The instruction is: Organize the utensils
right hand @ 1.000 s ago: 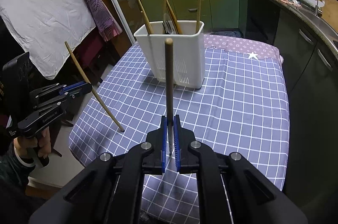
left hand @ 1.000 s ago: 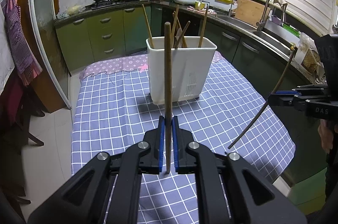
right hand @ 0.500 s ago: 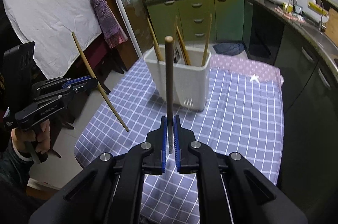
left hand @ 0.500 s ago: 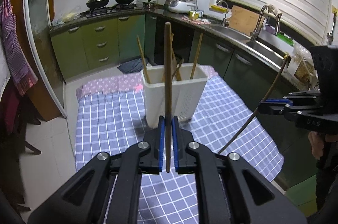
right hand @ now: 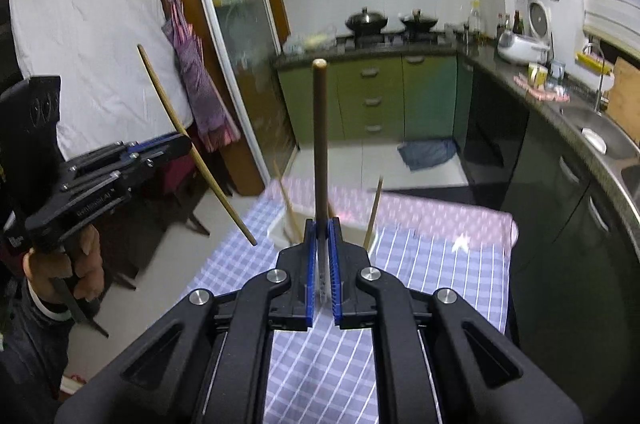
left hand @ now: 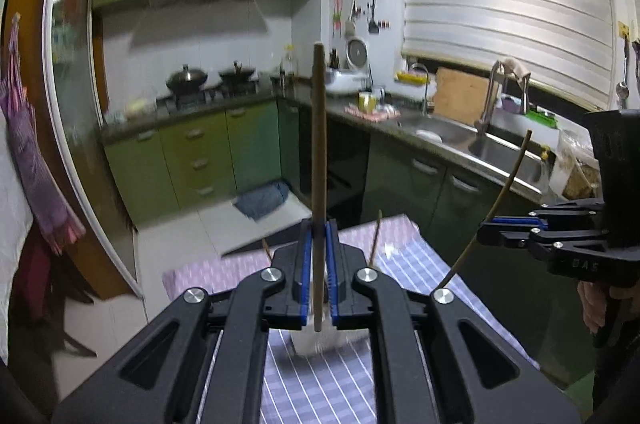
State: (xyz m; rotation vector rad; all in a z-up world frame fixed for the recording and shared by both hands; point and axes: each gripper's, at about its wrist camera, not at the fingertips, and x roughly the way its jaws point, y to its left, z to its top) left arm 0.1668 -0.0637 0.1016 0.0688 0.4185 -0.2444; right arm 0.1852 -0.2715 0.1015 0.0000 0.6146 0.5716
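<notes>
chopsticks are in both my grippers. my left gripper (left hand: 319, 276) is clamped tight on one chopstick (left hand: 319, 160) standing upright between its pads, and my right gripper (right hand: 322, 264) is pinched the same way on a second chopstick (right hand: 320, 144). i judge this the carry step: both sticks are headed for the white holder (right hand: 280, 230), which sits low on the checked cloth (right hand: 440, 276) just beyond my right fingertips, other sticks already leaning in it. next i need to tip each stick down over the open top, one at a time, then let go. compared with a second ago, both grippers have risen; the holder has dropped low in both views, half hidden behind the jaws.
</notes>
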